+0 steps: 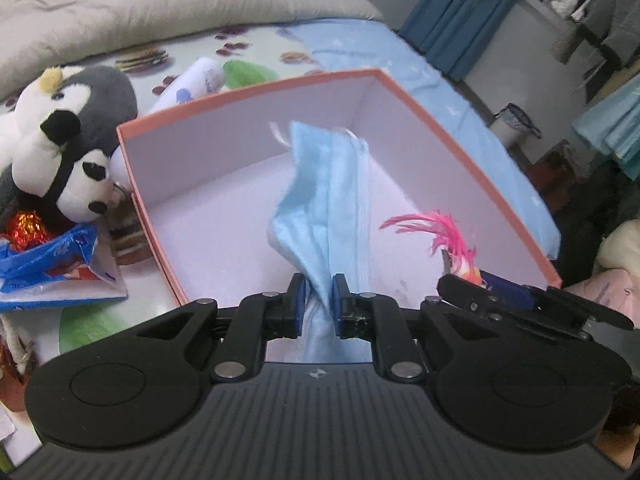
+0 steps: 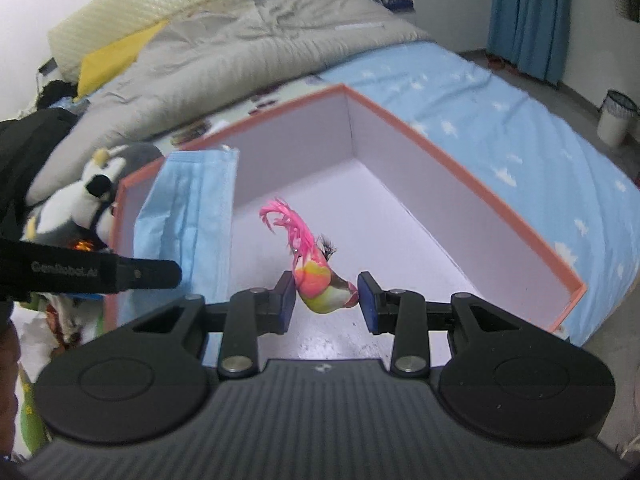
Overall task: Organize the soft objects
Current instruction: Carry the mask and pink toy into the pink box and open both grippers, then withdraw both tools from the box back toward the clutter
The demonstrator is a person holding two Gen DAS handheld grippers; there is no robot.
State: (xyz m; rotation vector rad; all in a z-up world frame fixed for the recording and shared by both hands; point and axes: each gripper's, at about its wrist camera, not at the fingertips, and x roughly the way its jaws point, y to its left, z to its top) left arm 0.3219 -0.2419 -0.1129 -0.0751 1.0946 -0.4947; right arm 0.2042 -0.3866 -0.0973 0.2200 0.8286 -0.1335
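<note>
A pink-rimmed box (image 1: 248, 94) with a white inside lies open on the bed. My left gripper (image 1: 320, 300) hovers over its near edge, and a light blue face mask (image 1: 320, 200) hangs down into the box from between its pads. The pads stand a little apart, so the mask sits loosely between them. In the right wrist view the mask (image 2: 188, 208) drapes at the box's (image 2: 460, 152) left wall beside a left finger (image 2: 140, 274). My right gripper (image 2: 325, 300) is shut on a small bird toy (image 2: 316, 280) with pink feathers (image 1: 444, 232), held over the box floor.
Left of the box lie a panda plush (image 1: 80, 176), a grey penguin plush (image 1: 104, 92), a blue snack packet (image 1: 52, 264) and a white tube (image 1: 196, 80). A grey duvet (image 1: 160, 8) covers the far bed. A light blue sheet (image 2: 520, 140) and a bin (image 2: 616, 116) are at the right.
</note>
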